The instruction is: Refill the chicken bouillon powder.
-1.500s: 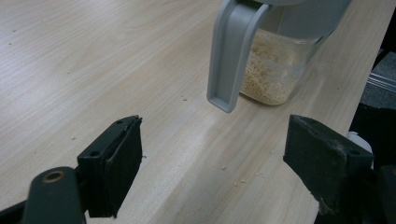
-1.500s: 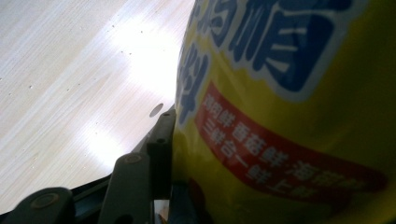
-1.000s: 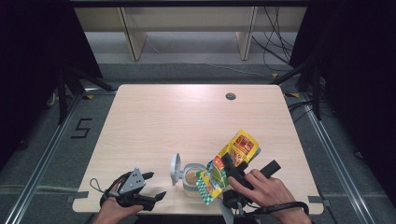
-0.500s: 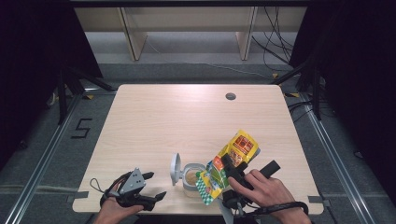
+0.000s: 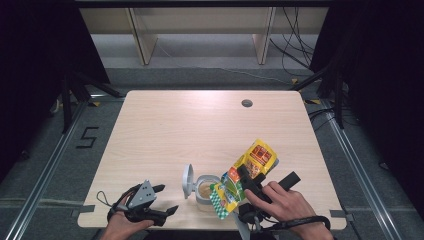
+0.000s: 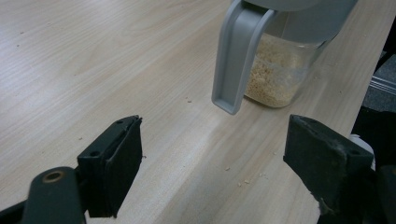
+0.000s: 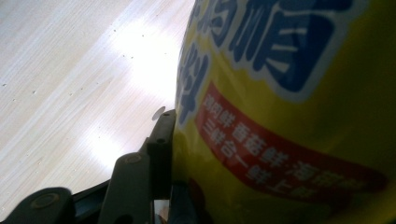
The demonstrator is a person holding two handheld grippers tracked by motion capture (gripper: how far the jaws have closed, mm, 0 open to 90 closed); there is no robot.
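A fixed camera looks down and forward over the whole table (image 5: 165, 125) from the person's edge. The left gripper camera skims low, close to the jar (image 6: 280, 70); the right gripper camera presses against the yellow packet (image 7: 289, 121). All share the tabletop's near edge.

The desk (image 5: 200, 130) is lit evenly from above in the high view, while the surroundings at both sides are left almost black. The picture is slightly soft, and small details are lost. In the left gripper view a pale sheen is seen on the wood, and the near black jaws are a little blurred. In the right gripper view two glare patches are burnt white on the wood, and the yellow bag (image 7: 289, 121) is out of focus.
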